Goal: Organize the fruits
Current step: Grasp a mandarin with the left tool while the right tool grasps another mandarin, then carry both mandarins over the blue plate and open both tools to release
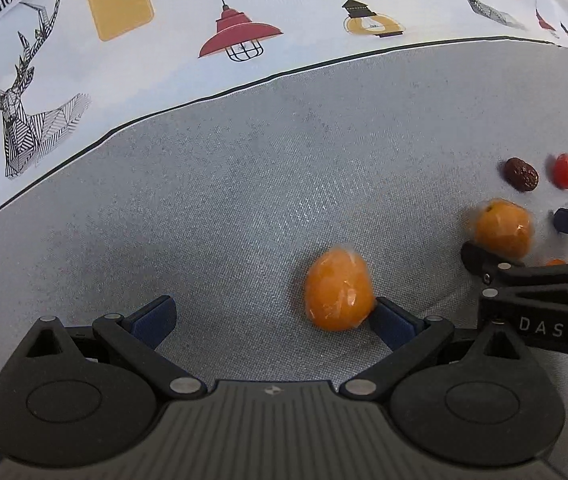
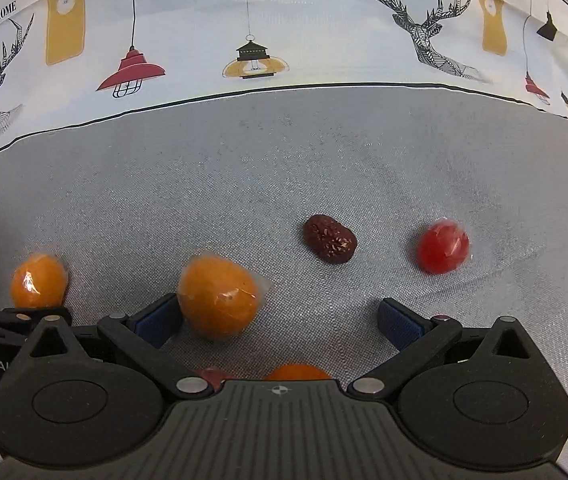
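Your left gripper [image 1: 273, 318] jaws apart, wrapped orange [image 1: 339, 289] against right finger: grasp step; shift right, then close.

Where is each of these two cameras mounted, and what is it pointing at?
Left wrist: rides on the left claw, looking forward over the grey cloth at a wrapped orange touching its right finger; the right claw enters from the right.
Right wrist: rides on the right claw, facing a wrapped orange, a dried date and a red fruit.
Shared: both oranges, the date, the red fruit, the lamp-and-deer cloth.
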A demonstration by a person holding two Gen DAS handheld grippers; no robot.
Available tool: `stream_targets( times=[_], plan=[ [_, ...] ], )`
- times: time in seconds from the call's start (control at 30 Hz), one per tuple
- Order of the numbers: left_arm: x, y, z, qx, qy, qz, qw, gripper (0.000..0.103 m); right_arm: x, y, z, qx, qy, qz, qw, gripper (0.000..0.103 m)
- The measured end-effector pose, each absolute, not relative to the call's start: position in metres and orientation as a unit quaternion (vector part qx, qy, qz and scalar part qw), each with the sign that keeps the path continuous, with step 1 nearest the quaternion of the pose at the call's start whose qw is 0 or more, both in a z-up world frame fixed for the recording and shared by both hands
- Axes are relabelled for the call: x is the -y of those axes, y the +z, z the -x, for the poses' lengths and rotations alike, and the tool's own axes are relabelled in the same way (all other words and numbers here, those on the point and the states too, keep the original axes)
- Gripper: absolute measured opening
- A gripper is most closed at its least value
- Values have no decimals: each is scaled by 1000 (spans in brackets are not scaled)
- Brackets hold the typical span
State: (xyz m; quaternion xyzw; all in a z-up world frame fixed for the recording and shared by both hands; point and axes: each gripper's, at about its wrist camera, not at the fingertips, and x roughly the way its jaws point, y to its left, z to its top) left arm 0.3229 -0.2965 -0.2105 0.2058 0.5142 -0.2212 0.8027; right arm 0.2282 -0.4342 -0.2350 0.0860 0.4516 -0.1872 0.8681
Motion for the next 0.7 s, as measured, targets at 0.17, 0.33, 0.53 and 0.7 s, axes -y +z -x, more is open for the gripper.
stream_targets(
  times=[0.17,0.33,0.53,0.7],
  plan=[
    [295,-193,-316,-475,-267,-185,818,37,427,-224,-221,-426,-166,-69,887,39],
    [289,-192,-318,-484,-272,-177,813,36,427,-222,-216,-430,-186,-57,882,38],
    [267,-165,-304,-470,-250,-157,832,36,432,-192,-188,-387,-220,-72,893,38],
    [231,-117,-264,-447,-242,-144,849,36,404,-145,-143,-325,-209,-63,920,38]
  ],
)
